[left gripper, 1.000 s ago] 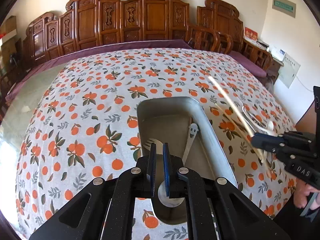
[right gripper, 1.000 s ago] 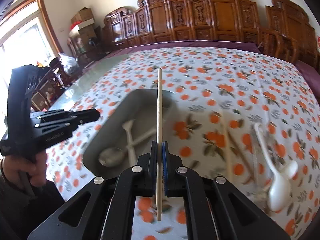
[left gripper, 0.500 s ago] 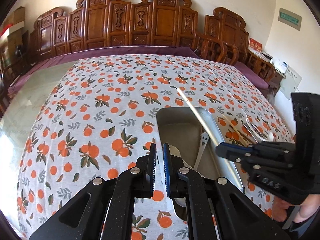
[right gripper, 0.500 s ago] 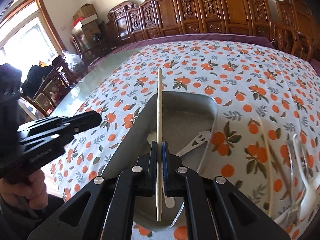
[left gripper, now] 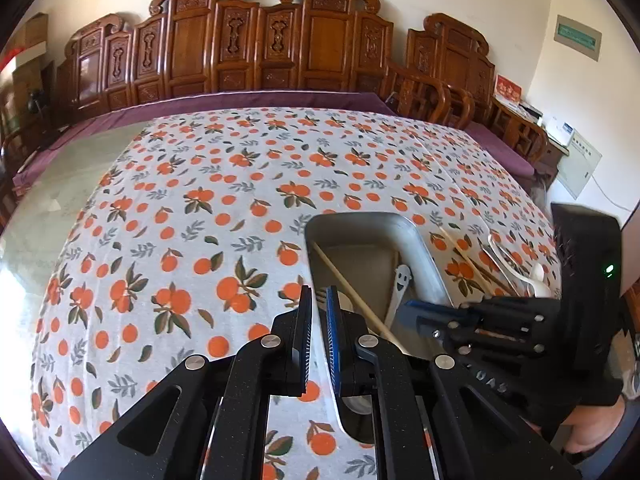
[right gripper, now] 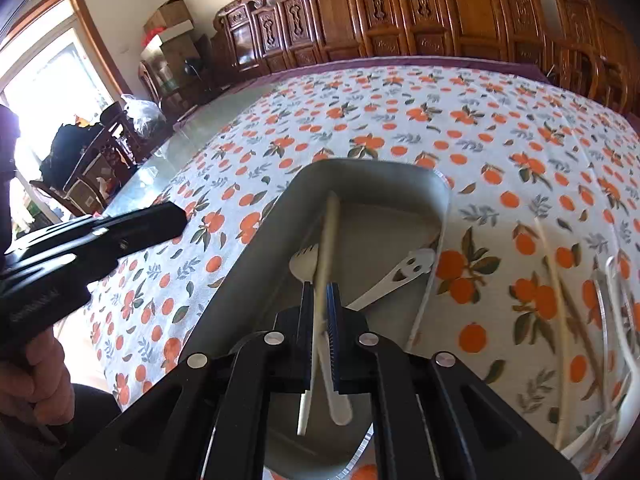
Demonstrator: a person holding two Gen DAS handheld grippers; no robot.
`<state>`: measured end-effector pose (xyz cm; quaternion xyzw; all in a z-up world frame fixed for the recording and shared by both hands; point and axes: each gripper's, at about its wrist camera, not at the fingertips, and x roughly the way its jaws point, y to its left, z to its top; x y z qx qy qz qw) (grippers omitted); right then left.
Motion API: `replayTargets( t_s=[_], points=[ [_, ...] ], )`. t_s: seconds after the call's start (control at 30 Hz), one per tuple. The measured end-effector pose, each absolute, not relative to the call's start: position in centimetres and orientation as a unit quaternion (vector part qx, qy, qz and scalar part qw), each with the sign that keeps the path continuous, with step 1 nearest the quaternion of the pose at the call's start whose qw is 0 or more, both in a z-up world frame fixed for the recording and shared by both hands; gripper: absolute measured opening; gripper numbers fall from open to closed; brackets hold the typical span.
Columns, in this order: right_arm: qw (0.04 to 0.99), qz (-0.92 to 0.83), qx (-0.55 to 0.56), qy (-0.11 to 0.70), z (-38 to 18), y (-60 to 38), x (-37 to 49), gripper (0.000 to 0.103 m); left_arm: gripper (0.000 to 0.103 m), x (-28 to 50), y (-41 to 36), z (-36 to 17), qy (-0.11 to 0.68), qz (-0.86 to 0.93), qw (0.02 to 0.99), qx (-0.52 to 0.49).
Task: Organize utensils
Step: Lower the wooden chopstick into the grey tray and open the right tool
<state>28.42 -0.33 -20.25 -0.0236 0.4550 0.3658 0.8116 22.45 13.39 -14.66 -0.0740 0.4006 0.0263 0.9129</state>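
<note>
Chopstick (right gripper: pixel 329 236) lies between the right tongs' (right gripper: pixel 320 300) opening jaws, which are letting it go; its long axis runs forward from them, far tip over the metal tray's (right gripper: pixel 256 236) far end. A second ago it was clamped above the tablecloth (right gripper: pixel 400 120), beside the tray. Left tongs (left gripper: pixel 316 308) stay closed and empty, left of the tray.

A home dining room: carved wooden chairs (left gripper: pixel 280 44) line the wall behind a large table (left gripper: pixel 60 184) (orange-print tablecloth (left gripper: pixel 240 184)), with stacked cardboard boxes (right gripper: pixel 170 24) beside a sunlit window (right gripper: pixel 44 64).
</note>
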Motion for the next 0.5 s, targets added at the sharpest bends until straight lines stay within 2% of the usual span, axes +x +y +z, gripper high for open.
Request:
replayTargets(
  t_s=[0.1,0.17,0.27,0.37,0.5],
  points=[
    [0.819,0.366,-0.017,0.441,-19.0,-2.1,28.5,0.01,0.007,22.4,12.8,-14.6,0.4,0.022,0.914,-0.07],
    [0.827,0.364,-0.024,0.428,-18.1,-3.9,28.3,0.01,0.017,22.5,12.4,-14.6,0.399,0.018,0.914,-0.072],
    [0.838,0.35,-0.041,0.417,-17.3,-6.3,28.5,0.01,0.025,22.6,11.6,-14.6,0.399,0.012,0.914,-0.069],
    [0.851,0.326,-0.059,0.408,-16.7,-9.2,29.0,0.009,0.043,22.8,10.8,-14.5,0.397,0.009,0.915,-0.067],
    [0.861,0.293,-0.068,0.41,-16.5,-13.1,30.5,0.009,0.057,23.0,9.7,-14.8,0.398,0.005,0.915,-0.064]
  ],
)
